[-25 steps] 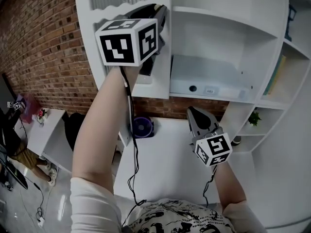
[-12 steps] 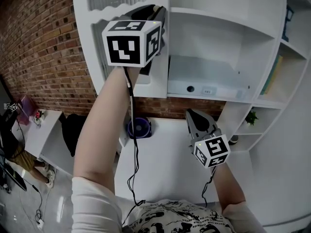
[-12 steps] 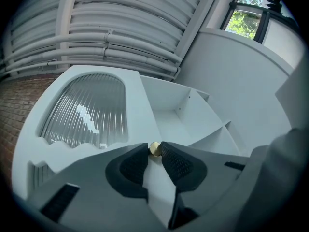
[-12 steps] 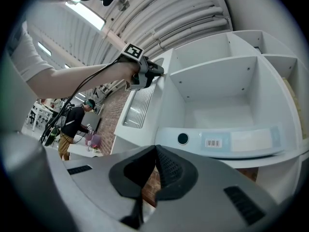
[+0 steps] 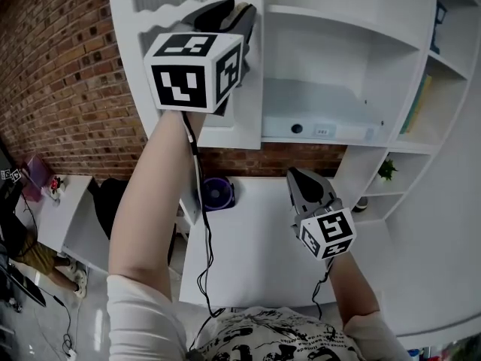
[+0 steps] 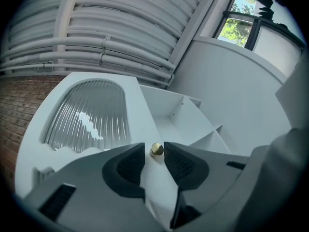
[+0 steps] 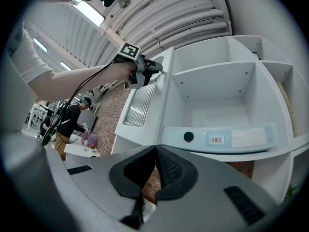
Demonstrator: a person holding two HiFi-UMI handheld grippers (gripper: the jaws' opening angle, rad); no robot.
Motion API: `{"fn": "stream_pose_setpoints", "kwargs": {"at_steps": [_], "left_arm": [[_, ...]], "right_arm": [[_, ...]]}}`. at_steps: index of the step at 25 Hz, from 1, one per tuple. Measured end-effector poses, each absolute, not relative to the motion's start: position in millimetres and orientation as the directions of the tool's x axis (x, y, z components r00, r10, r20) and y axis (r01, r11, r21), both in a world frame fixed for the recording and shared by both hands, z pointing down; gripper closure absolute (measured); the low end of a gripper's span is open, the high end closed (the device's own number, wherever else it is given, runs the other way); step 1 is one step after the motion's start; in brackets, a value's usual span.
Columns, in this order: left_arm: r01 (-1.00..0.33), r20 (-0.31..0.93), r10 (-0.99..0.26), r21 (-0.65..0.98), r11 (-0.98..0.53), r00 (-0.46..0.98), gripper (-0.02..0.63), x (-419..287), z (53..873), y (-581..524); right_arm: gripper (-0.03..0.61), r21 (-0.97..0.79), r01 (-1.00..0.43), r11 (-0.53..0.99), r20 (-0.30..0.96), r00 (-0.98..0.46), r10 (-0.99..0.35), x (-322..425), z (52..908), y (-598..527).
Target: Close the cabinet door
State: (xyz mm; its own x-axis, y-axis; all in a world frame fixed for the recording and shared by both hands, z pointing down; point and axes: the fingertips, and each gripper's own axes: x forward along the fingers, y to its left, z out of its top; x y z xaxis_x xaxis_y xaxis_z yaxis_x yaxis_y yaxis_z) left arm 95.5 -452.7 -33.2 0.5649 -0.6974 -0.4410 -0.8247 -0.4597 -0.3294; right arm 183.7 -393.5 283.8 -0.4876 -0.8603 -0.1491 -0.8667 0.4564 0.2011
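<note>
Head view: left arm reaches up, left gripper (image 5: 229, 7) opening its jaws around the gold knob (image 6: 157, 150) on the cabinet door (image 6: 89, 112); right gripper (image 5: 301, 175) hangs below the door, jaws together.

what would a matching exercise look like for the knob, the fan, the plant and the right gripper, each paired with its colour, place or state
Things:
1. knob
2. fan
3. plant
4. right gripper

Colour, place or state:
a. purple, below the cabinet door
b. shut, nothing in it
c. gold, on the cabinet door
d. green, in the shelf unit

Pairs: 1-c, 2-a, 3-d, 4-b
</note>
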Motion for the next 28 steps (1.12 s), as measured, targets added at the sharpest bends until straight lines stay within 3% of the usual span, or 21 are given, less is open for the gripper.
{"fn": "stream_pose_setpoints", "kwargs": {"at_steps": [6, 13, 15, 28], "left_arm": [[-0.807, -0.445, -0.673, -0.329, -0.49, 0.591, 0.482, 71, -11, -434], [-0.737, -0.395, -0.622, -0.348, -0.579, 0.676, 0.536, 40, 41, -406], [-0.717, -0.373, -0.612, -0.344, -0.607, 0.697, 0.581, 35, 61, -402], [-0.669, -0.227, -0.63, -0.292, -0.684, 0.743, 0.6, 6, 200, -402]], "right_arm": [[0.563, 0.193, -0.881, 0.433, -0.138, -0.461, -0.877, 160, 296, -386], [0.563, 0.18, -0.912, 0.369, -0.131, -0.394, -0.91, 142, 310, -373], [0.563, 0.193, -0.918, 0.346, -0.128, -0.374, -0.919, 140, 313, -368], [0.563, 0.204, -0.938, 0.279, -0.136, -0.31, -0.941, 110, 333, -345]]}}
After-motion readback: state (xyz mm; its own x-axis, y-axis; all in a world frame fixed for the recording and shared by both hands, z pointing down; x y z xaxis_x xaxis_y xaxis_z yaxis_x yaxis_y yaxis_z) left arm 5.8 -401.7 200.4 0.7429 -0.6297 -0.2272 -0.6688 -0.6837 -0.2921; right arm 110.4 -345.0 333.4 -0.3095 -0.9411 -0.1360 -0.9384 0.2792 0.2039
